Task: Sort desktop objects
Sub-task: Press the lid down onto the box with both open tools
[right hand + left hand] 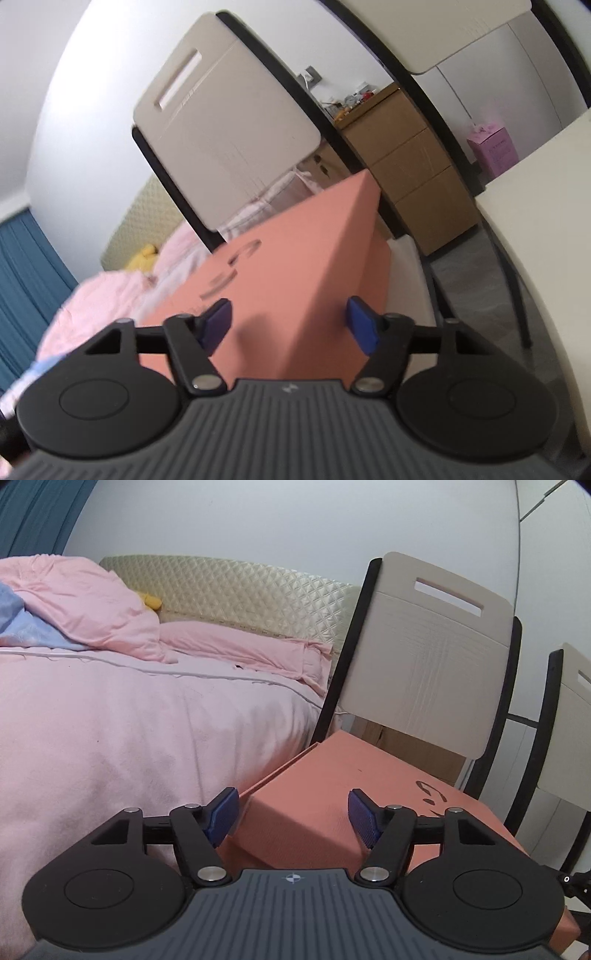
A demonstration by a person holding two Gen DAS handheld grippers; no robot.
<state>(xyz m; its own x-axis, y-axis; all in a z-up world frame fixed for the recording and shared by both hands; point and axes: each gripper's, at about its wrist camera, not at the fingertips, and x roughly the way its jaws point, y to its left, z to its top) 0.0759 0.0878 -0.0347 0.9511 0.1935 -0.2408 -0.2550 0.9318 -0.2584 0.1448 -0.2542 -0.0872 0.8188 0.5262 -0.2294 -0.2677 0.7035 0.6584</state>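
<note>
A salmon-pink lidded box with dark lettering on its lid sits between both grippers. In the left wrist view my left gripper has its blue pads wide apart around the box's near corner; whether they press on it is unclear. In the right wrist view the same box fills the centre, tilted, and my right gripper has its blue pads spread across the box's near end. The box appears raised off any surface. Its underside is hidden.
A bed with pink bedding lies to the left. A beige chair with black frame stands behind the box, with a second chair to the right. A white table, stacked cardboard boxes and a grey floor show in the right wrist view.
</note>
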